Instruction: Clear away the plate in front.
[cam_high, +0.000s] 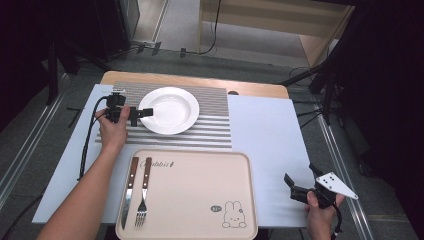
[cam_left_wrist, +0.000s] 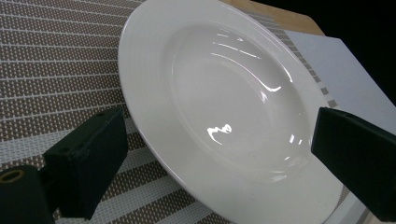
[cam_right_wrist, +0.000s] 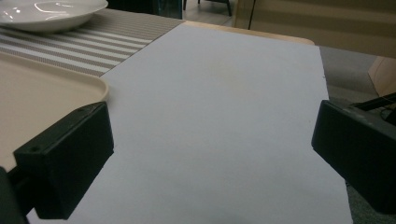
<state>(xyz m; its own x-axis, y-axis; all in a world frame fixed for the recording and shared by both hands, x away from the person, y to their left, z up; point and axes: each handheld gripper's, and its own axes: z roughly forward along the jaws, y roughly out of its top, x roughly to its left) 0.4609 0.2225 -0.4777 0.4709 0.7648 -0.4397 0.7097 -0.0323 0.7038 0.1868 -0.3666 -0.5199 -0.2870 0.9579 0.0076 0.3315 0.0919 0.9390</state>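
Observation:
A white deep plate (cam_high: 169, 110) rests on a striped placemat (cam_high: 215, 131) at the back of the table. My left gripper (cam_high: 144, 116) is at the plate's left rim, open. In the left gripper view its two black jaws stand wide apart on either side of the near part of the plate (cam_left_wrist: 233, 93), with the left gripper (cam_left_wrist: 219, 163) holding nothing. Near the table's front right corner my right gripper (cam_high: 300, 174) is open over the white sheet (cam_high: 265, 130). The right gripper (cam_right_wrist: 210, 163) has bare sheet between its jaws.
A beige tray (cam_high: 200, 190) with a rabbit print lies at the front centre, a knife (cam_high: 130, 190) and a fork (cam_high: 144, 192) side by side at its left end. The tray's corner (cam_right_wrist: 46, 93) sits left of my right gripper. The table edge is close on the right.

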